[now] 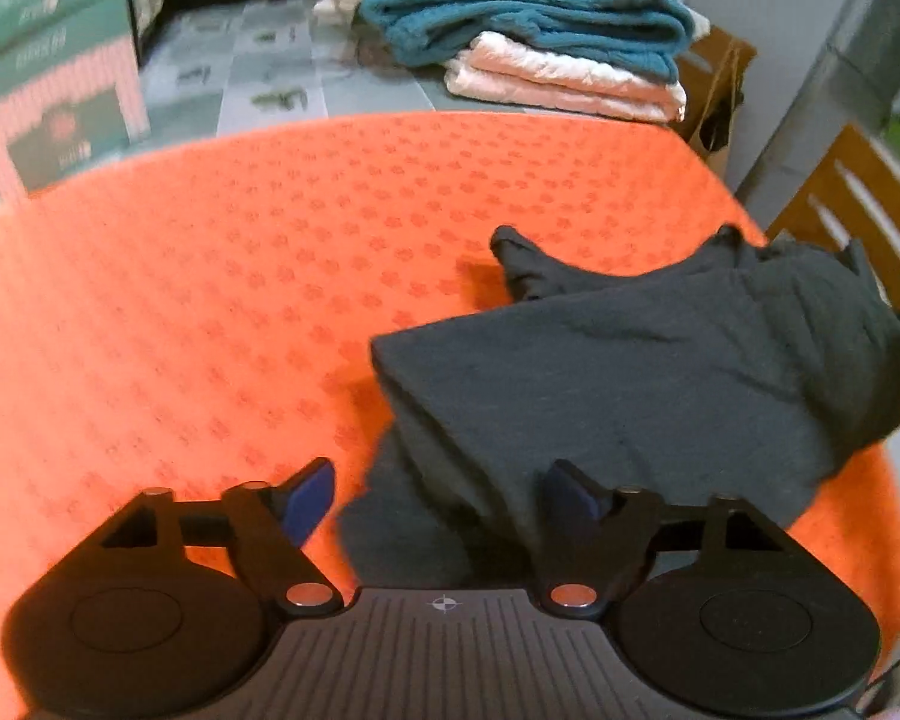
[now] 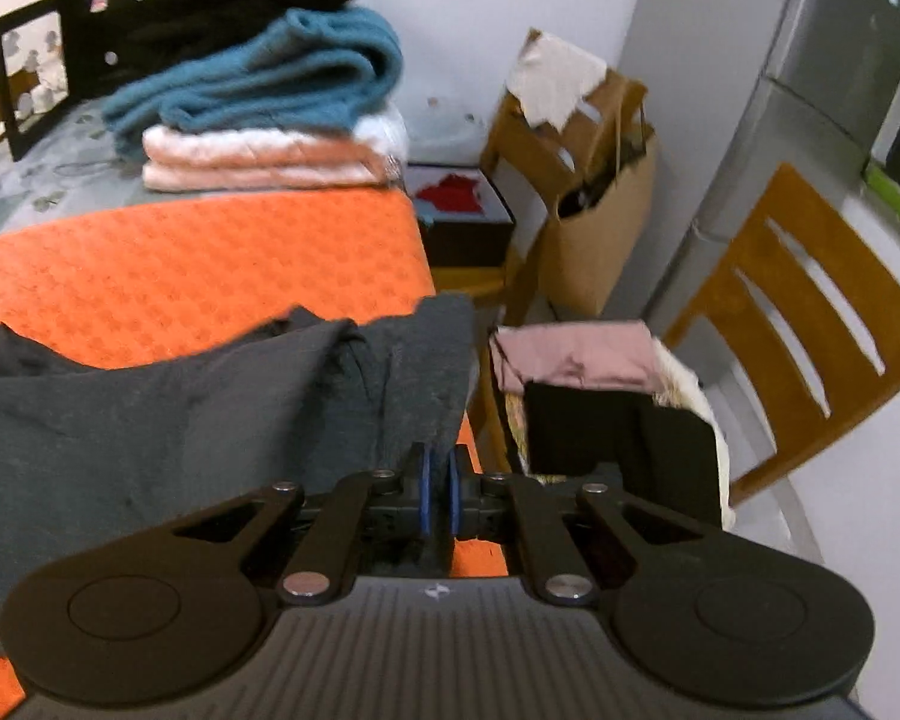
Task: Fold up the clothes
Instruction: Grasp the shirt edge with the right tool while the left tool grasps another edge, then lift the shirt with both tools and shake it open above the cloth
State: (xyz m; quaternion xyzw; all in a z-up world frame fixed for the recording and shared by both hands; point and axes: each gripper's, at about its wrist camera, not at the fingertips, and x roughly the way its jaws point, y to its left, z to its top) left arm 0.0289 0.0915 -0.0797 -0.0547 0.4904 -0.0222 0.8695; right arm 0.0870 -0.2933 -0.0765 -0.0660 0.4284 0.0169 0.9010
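A dark grey garment (image 1: 630, 372) lies crumpled on the orange patterned cloth (image 1: 210, 300), toward its right side. My left gripper (image 1: 444, 498) hovers over the garment's near left edge, open, with blue pads (image 1: 309, 501) wide apart; the cloth lies under them without being pinched. In the right wrist view the same garment (image 2: 150, 420) spreads to the left, and one edge of it runs down into my right gripper (image 2: 439, 492). That gripper sits at the table's right edge, shut on the fabric, its blue pads almost touching.
A stack of folded clothes (image 1: 540, 30), teal over pink, stands at the table's back. Green boxes (image 1: 48, 60) sit back left. Off the right edge are a wooden chair (image 2: 810, 330), a brown paper bag (image 2: 594, 228) and a pile of pink and black clothes (image 2: 600, 396).
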